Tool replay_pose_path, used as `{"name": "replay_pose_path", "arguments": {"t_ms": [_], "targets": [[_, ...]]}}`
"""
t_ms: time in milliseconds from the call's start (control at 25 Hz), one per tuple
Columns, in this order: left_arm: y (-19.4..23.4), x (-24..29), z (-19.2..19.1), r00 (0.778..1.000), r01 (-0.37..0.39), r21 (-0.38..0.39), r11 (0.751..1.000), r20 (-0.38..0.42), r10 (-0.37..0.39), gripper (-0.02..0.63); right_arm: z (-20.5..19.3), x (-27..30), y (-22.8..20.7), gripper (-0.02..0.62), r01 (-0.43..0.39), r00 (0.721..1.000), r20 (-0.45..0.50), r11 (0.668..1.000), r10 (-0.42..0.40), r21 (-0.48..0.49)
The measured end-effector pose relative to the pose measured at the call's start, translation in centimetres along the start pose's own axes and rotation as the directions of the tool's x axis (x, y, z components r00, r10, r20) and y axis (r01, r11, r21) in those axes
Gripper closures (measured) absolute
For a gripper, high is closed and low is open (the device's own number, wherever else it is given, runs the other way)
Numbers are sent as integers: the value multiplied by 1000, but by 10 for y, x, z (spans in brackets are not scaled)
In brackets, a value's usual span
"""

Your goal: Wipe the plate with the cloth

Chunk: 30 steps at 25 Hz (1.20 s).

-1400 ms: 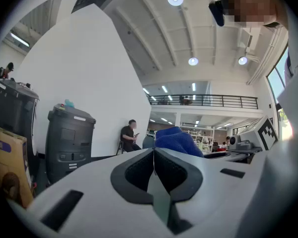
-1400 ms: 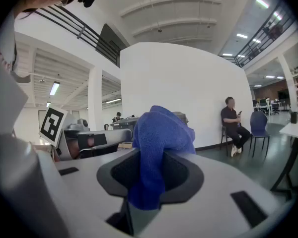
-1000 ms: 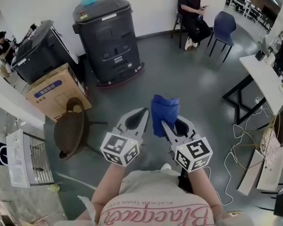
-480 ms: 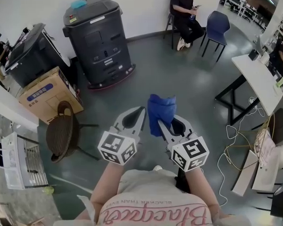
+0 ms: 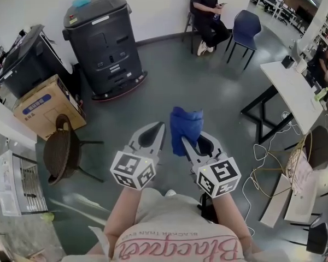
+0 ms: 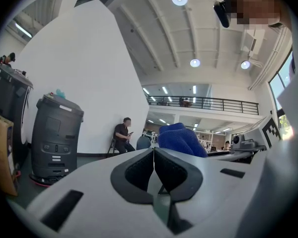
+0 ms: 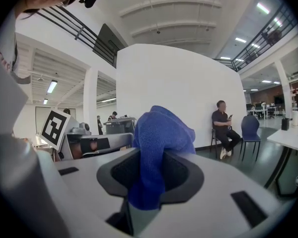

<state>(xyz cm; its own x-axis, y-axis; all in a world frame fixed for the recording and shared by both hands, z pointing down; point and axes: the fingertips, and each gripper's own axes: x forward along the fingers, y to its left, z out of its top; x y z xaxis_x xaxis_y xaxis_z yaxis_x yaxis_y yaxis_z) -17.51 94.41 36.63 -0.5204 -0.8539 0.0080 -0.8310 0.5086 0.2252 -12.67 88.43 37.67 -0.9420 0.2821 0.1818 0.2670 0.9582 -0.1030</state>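
I see no plate in any view. A blue cloth (image 5: 186,123) hangs bunched from my right gripper (image 5: 182,139), which is shut on it over the grey floor. In the right gripper view the cloth (image 7: 161,133) bulges up out of the pinched pads of the right gripper (image 7: 148,155). My left gripper (image 5: 162,125) is held beside it, a little to the left, shut with nothing in it. In the left gripper view the left gripper (image 6: 154,151) shows its pads pressed together, and the cloth (image 6: 181,139) sits just beyond on the right.
A black wheeled machine (image 5: 104,42) stands by the far wall, with a cardboard box (image 5: 41,105) and a brown round chair (image 5: 60,152) to its left. A person (image 5: 205,10) sits beside a blue chair (image 5: 245,26). A white table (image 5: 292,89) and floor cables (image 5: 273,168) lie on the right.
Both grippers and the cloth keep their pose and place in the head view. The machine, box and brown chair have slid left in the view as I moved across the room.
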Motion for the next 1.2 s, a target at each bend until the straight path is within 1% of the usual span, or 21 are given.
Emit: {"name": "replay_pose_path", "arguments": {"t_ms": [120, 360, 800, 960, 1200], "targets": [[-10, 9, -8, 1000, 16, -2, 1000, -18, -16, 598, -2, -8, -13, 492, 23, 1000, 7, 1000, -23, 14], [-25, 34, -12, 998, 58, 2, 998, -37, -58, 599, -4, -20, -38, 492, 70, 997, 19, 997, -71, 42], [-50, 97, -23, 981, 178, 10, 984, -85, -177, 598, -5, -29, -97, 492, 178, 983, 37, 980, -182, 87], [-63, 129, -29, 969, 227, -4, 974, -102, -226, 598, -5, -36, -126, 492, 225, 973, 31, 970, -229, 98], [-92, 185, -35, 939, 324, -15, 946, -119, -323, 598, -4, -53, -179, 492, 322, 945, 25, 939, -327, 119]]}}
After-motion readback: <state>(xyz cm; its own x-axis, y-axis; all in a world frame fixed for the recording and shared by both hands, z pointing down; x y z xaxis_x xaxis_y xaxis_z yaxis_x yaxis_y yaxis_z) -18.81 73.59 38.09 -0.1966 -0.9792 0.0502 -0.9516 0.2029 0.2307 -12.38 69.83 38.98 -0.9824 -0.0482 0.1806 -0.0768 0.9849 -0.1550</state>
